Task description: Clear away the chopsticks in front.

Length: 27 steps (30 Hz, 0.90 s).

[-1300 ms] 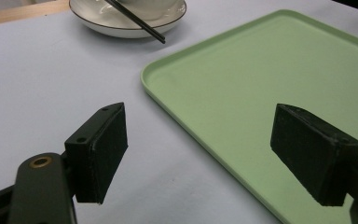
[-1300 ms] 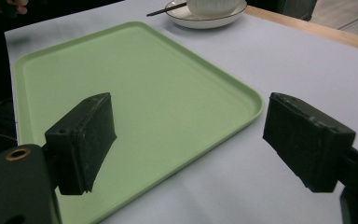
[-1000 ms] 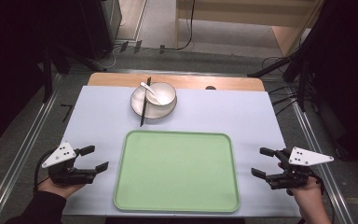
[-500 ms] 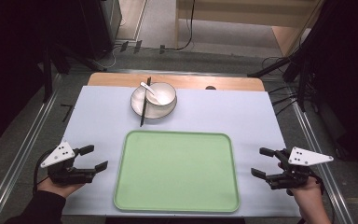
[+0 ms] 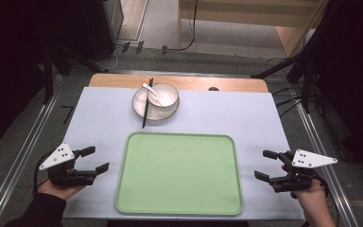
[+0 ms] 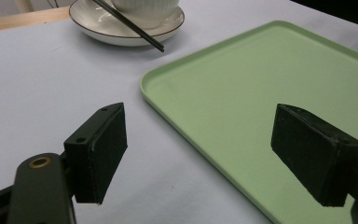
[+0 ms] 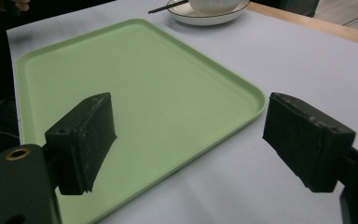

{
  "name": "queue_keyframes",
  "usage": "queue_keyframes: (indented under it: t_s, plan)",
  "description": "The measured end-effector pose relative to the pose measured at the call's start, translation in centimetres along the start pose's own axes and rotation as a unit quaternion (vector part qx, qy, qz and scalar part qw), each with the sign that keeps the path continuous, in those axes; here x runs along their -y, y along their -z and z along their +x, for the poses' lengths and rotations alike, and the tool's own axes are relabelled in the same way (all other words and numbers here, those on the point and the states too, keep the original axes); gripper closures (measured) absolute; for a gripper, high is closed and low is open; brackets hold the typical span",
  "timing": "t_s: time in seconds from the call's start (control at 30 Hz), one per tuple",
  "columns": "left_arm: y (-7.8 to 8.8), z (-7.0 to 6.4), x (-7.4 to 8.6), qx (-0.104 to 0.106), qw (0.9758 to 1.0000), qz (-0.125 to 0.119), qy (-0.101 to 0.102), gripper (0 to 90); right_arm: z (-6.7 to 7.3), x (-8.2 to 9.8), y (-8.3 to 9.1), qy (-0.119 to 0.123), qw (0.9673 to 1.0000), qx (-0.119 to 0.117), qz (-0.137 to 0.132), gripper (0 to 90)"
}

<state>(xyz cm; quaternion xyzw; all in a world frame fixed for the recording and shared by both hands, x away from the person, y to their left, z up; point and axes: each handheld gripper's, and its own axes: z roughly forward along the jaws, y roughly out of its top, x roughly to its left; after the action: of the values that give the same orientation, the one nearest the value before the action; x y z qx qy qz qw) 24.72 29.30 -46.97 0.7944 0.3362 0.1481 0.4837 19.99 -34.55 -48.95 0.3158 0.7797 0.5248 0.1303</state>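
A light green tray (image 5: 179, 172) lies empty in the middle front of the white table cover. Behind it stands a white bowl (image 5: 162, 97) on a saucer (image 5: 139, 109), with a white spoon (image 5: 150, 90) in the bowl and black chopsticks (image 5: 146, 106) laid across the saucer's left side. My left gripper (image 5: 96, 160) rests open left of the tray, jaws pointing toward the tray's left rim (image 6: 177, 112). My right gripper (image 5: 264, 165) rests open right of the tray, nothing between its jaws. The saucer (image 6: 121, 35) and chopsticks (image 6: 130, 25) show far off in the left gripper view.
The white cover (image 5: 227, 118) leaves a strip of wooden tabletop (image 5: 236, 84) bare at the back. Metal rails (image 5: 23, 151) run along both sides of the table. Cables and dark stands sit on the floor beyond.
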Motion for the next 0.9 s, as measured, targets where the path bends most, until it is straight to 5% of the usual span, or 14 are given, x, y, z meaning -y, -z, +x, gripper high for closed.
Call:
queue_keyframes:
  t_s: [0.17,0.4,0.53,0.7,0.9]
  plan:
    - [0.1,0.0,-0.4,0.014,0.9996,-0.013,0.020,19.7,0.0,0.0,0.0,0.001,1.0000,0.000,0.000,17.2]
    - [-0.3,0.1,-0.7,0.001,0.9996,-0.025,0.013,20.9,0.0,0.1,0.0,0.001,1.0000,0.000,0.000,17.2]
    - [-1.4,0.3,-1.3,0.016,0.9990,-0.008,0.041,23.1,0.0,0.1,0.0,-0.002,1.0000,0.000,0.003,17.2]
    - [-3.5,-0.1,-2.7,0.034,0.9985,0.017,0.039,28.0,0.0,0.1,0.0,-0.004,1.0000,0.001,0.001,17.2]
    - [-5.8,0.2,-4.5,0.031,0.9977,0.032,0.051,29.1,-0.1,0.2,0.1,-0.003,1.0000,0.003,0.005,17.3]
